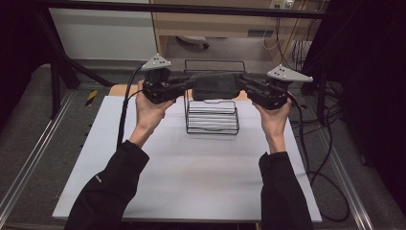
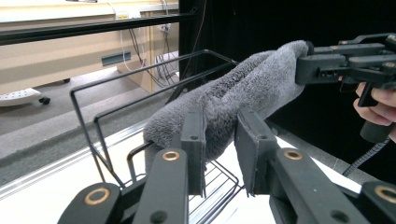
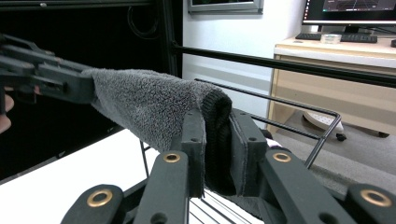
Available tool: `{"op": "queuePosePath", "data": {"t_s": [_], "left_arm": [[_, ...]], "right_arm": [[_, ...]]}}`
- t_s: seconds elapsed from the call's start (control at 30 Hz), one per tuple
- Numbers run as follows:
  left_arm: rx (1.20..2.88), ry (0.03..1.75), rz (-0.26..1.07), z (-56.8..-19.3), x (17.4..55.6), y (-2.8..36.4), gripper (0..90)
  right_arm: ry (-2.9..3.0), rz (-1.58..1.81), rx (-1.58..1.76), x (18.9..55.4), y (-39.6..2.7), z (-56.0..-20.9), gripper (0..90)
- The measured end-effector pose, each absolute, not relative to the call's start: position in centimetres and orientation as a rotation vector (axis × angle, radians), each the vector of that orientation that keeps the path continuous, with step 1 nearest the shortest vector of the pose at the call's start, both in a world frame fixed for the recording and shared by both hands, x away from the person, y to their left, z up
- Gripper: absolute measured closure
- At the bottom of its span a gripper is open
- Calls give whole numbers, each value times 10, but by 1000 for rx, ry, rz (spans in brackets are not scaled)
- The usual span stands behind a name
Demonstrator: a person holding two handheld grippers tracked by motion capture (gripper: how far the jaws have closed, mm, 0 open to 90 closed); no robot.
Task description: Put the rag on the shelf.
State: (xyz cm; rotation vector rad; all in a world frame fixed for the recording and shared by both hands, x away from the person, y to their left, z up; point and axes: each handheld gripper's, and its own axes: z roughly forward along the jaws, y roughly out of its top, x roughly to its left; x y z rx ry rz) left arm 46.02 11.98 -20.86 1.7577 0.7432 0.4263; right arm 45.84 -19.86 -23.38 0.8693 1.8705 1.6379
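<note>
My left gripper clamped one end of the grey towel; my right gripper clamped the opposite end. The towel hung stretched between both, raised above the black wire rack standing on the white table.

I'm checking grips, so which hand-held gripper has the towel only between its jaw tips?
The left hand-held gripper: the grey towel sits at its jaw tips, whereas the right hand-held gripper holds it deeper.
</note>
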Motion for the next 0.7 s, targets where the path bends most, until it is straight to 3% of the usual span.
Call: {"op": "queuePosePath", "data": {"t_s": [0.17, 0.3, 0.5, 0.7], "left_arm": [[1724, 772, 447, -193, 460, 127, 738], [1741, 805, 435, -187, 469, 123, 793], [1800, 822, 370, -196, 478, 110, 894], [1828, 814, 354, -205, 477, 104, 896]], "right_arm": [[1877, 1635, 857, 458, -200, -236, 774], [1886, 1630, 852, 457, -200, -238, 769], [1883, 1642, 846, 455, -202, -241, 763], [1905, 1628, 844, 453, -202, -243, 742]]}}
